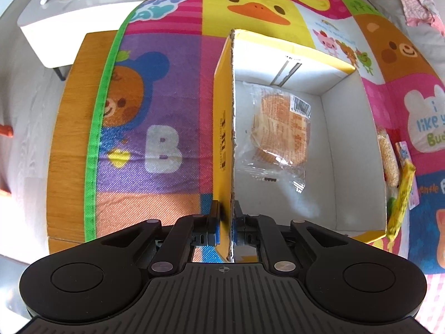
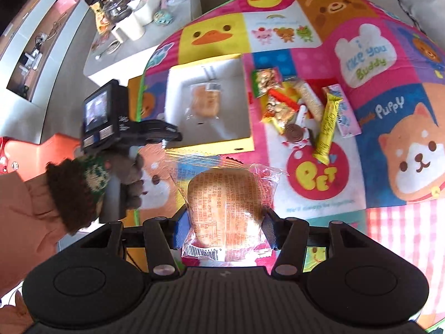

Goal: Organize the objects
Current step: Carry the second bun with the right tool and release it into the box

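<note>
A yellow cardboard box (image 1: 222, 128) with a white inside stands on the cartoon play mat (image 1: 155, 111). One wrapped bun (image 1: 281, 130) lies on its floor. My left gripper (image 1: 227, 222) is shut on the box's near left wall. In the right wrist view my right gripper (image 2: 222, 222) is shut on a second wrapped bun (image 2: 225, 203), held high above the mat, in front of the box (image 2: 211, 144). The bun in the box (image 2: 205, 100) shows there too. A gloved hand (image 2: 130, 175) holds the left gripper at the box's left edge.
A heap of snack packets (image 2: 303, 108), among them a long yellow bar (image 2: 328, 128), lies on the mat right of the box. A wooden board (image 1: 72, 139) sticks out under the mat's left edge. A grey low table (image 2: 133, 41) with cups and jars stands behind.
</note>
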Tool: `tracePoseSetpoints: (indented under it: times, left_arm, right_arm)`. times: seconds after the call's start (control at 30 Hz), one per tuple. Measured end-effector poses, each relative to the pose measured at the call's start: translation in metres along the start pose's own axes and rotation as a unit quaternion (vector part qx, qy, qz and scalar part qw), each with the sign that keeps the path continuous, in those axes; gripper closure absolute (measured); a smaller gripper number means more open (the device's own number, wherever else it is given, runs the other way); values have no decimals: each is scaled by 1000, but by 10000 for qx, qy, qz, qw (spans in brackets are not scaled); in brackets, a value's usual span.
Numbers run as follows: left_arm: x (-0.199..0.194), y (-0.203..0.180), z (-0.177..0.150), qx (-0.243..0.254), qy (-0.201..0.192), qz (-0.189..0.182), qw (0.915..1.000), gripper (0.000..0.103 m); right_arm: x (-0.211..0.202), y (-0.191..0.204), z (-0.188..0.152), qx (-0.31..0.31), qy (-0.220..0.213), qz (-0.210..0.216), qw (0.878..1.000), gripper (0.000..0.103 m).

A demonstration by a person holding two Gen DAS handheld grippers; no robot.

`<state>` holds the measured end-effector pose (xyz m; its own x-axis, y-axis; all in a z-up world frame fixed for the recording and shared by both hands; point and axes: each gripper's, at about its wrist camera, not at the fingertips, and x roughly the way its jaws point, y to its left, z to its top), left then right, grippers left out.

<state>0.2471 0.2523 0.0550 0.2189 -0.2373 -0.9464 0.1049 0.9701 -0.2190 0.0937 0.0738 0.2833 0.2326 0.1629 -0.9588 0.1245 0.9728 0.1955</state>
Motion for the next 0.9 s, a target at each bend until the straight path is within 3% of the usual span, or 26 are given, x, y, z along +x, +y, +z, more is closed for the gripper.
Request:
tracePoseSetpoints:
  times: [0.17, 0.57, 0.9]
  left_arm:
    - [0, 4, 1, -145, 33, -74, 9999, 93]
    - [-1, 7, 0, -303, 51, -136, 9994, 93]
    - [-4, 14, 0, -540, 32, -210, 9983, 93]
  right_arm:
    - [-3, 16, 11, 10, -129, -21, 9999, 50]
    - [-15, 27, 75, 529, -832, 189, 9949, 50]
    - [3, 29, 96, 479, -848, -24, 9952, 50]
